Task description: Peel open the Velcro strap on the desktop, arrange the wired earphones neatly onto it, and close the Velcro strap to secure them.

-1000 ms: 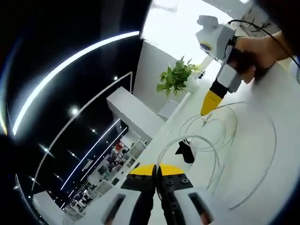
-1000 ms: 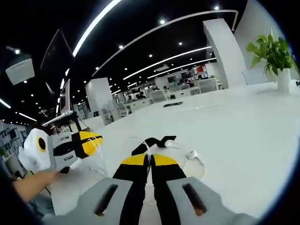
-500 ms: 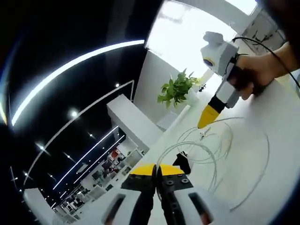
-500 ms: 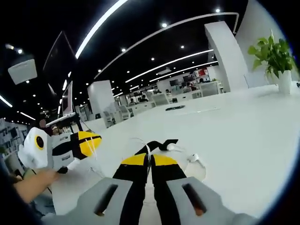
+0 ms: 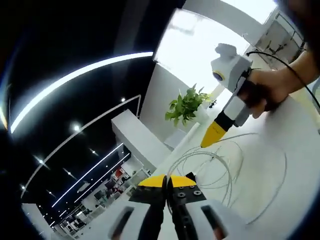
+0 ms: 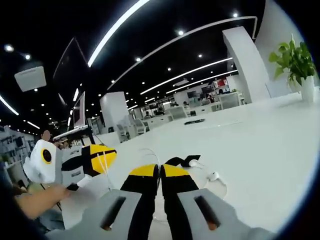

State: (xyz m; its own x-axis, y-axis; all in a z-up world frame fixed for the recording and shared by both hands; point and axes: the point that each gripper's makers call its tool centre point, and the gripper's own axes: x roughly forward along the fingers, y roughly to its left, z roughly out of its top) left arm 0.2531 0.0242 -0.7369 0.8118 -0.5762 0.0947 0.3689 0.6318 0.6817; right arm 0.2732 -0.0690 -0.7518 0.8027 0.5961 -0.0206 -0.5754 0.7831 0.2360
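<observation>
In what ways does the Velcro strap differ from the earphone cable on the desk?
The Velcro strap is black, flat and short; the earphone cable is white, thin and long. In the right gripper view the strap lies just beyond the right hand-held gripper, beside the earbuds, while in the left gripper view the cable spreads in wide loose loops. Both rest on the white desk.

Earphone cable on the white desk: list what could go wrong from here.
1. The earphone cable sprawls in wide loose loops across the desk; a claw moving through them could snag a loop and drag the tangle.
2. The black Velcro strap lies right beside the earbuds, so a pinch could catch cable instead.
3. Both the left claw and the right claw look shut, and must open before gripping.
</observation>
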